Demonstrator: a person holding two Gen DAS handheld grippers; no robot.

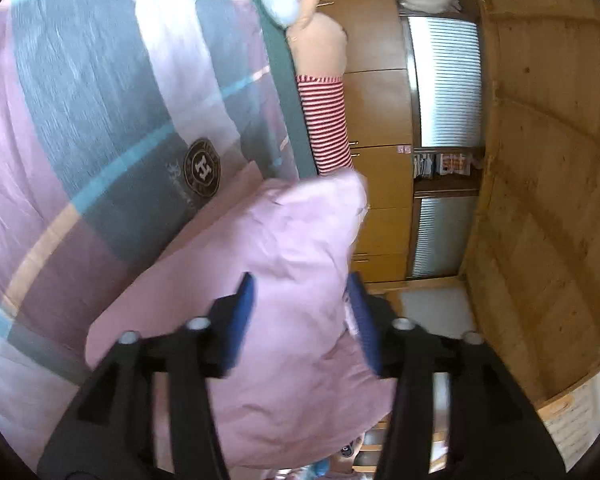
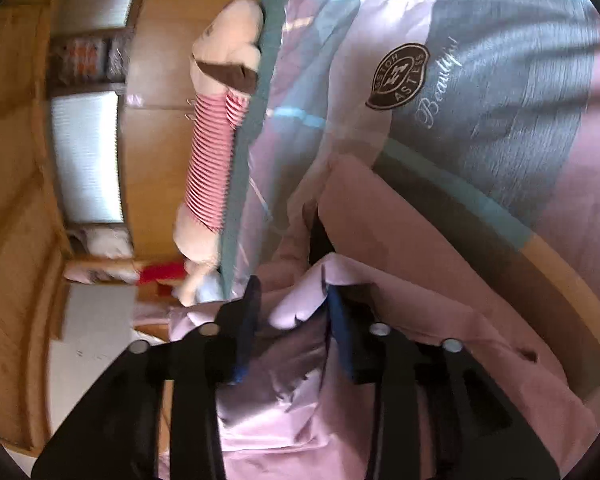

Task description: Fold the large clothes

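Left gripper and right gripper parted around pink garment folds, bedspread edge at twelve o'clock.

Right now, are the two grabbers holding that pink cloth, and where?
It cannot be told. The soft pink garment bulges between the left gripper fingers; a folded edge sits between the right gripper fingers. Neither clearly pinches.

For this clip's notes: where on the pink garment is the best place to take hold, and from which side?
Probably the pink garment at its loose upturned edge, entered from the near side along the right gripper line: that flap stands free of the bedspread, so open jaws can straddle it.
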